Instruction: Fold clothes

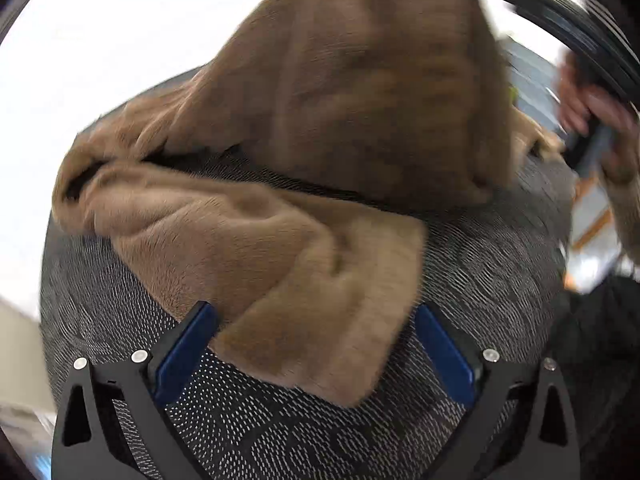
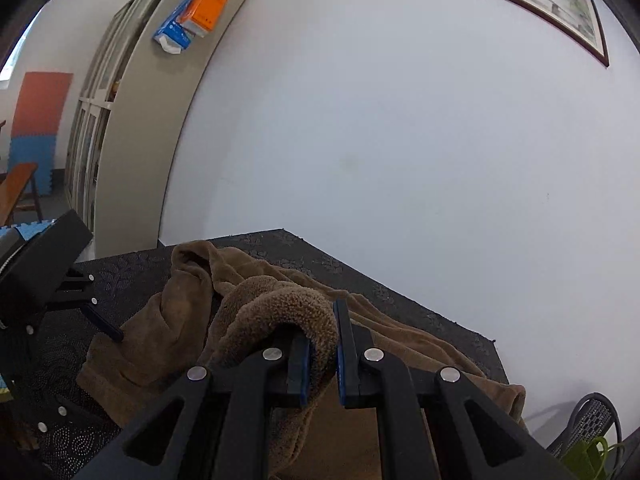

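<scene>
A brown fleece garment lies bunched on a dark patterned tablecloth. My left gripper is open, low over the cloth, with a flat corner of the garment lying between its blue pads. A large part of the garment hangs lifted at the far side. In the right wrist view my right gripper is shut on a thick folded edge of the garment, held above the table. The left gripper shows at the left there, next to the garment's edge.
A white wall stands behind the table. A tall cabinet is at the left with boxes on top. A person's hand shows at the right of the left wrist view. A woven basket sits low right.
</scene>
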Motion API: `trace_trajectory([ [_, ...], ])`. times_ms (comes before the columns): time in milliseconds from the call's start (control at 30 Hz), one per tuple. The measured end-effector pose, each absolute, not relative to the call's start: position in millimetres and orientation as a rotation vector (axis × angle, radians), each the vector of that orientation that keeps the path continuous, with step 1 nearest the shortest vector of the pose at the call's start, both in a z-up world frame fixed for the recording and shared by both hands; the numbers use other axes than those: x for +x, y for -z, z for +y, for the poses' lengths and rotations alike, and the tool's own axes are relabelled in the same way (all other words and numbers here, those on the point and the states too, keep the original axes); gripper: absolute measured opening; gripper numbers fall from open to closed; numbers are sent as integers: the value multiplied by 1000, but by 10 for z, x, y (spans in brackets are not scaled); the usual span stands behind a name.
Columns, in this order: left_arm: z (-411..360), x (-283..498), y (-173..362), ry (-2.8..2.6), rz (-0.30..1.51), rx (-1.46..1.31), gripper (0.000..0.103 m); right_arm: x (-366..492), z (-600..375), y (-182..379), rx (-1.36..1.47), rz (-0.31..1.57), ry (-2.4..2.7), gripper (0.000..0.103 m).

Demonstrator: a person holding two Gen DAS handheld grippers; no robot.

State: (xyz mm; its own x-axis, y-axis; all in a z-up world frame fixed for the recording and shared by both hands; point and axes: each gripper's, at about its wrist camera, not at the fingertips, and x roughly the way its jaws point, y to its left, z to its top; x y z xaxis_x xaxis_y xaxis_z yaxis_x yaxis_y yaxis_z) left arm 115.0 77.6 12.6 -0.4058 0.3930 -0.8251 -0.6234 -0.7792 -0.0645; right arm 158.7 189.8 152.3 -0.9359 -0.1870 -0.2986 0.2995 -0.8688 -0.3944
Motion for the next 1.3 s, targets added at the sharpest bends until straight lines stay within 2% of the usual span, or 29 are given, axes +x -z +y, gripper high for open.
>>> trace_trajectory([
  [33, 716, 1099, -149, -2213, 287, -1203, 93, 1594, 1911, -1522, 369, 644, 2790, 10],
  [67, 654, 1049, -175, -2235, 235, -1212, 70, 1605, 1927, -1527, 370, 641, 2790, 10],
  [100, 593, 1000, -200, -2255, 183, -1221, 51, 1613, 1939, -1532, 370, 637, 2790, 10],
  [133, 495, 950, -225, -2275, 120, -1233, 23, 1613, 1941, -1532, 369, 633, 2790, 10],
  [167, 394, 900, -249, -2293, 56, -1244, 18, 1612, 1944, -1532, 369, 630, 2790, 10],
  [233, 206, 860, -301, -2352, -12, -1236, 16, 1613, 1949, -1533, 367, 623, 2789, 10],
  [433, -375, 863, -555, -2577, -147, -1161, 16, 1631, 1933, -1545, 357, 597, 2759, 10],
  [633, -1054, 811, -752, -2841, -270, -1133, 17, 1752, 1895, -1618, 374, 462, 2561, 10],
  [700, -1219, 725, -711, -2915, -309, -1182, 25, 1789, 1836, -1602, 400, 439, 2478, 10],
  [767, -1364, 670, -669, -3017, -333, -1254, 62, 1838, 1754, -1551, 419, 440, 2405, 10],
  [833, -1464, 673, -611, -3108, -338, -1286, 82, 1888, 1636, -1467, 442, 467, 2310, 10],
  [1033, -1570, 810, -574, -3114, -361, -1322, 83, 2078, 1336, -1148, 532, 615, 2043, 11],
  [1167, -1422, 981, -645, -2977, -327, -1313, 83, 2060, 1312, -1005, 652, 543, 1947, 12],
  [1233, -1278, 979, -660, -2887, -311, -1300, 83, 2012, 1349, -971, 697, 497, 1939, 16],
  [1267, -1137, 914, -652, -2823, -305, -1290, 83, 1987, 1370, -961, 715, 473, 1938, 24],
  [1300, -993, 854, -653, -2751, -300, -1276, 83, 1979, 1405, -954, 729, 446, 1938, 44],
])
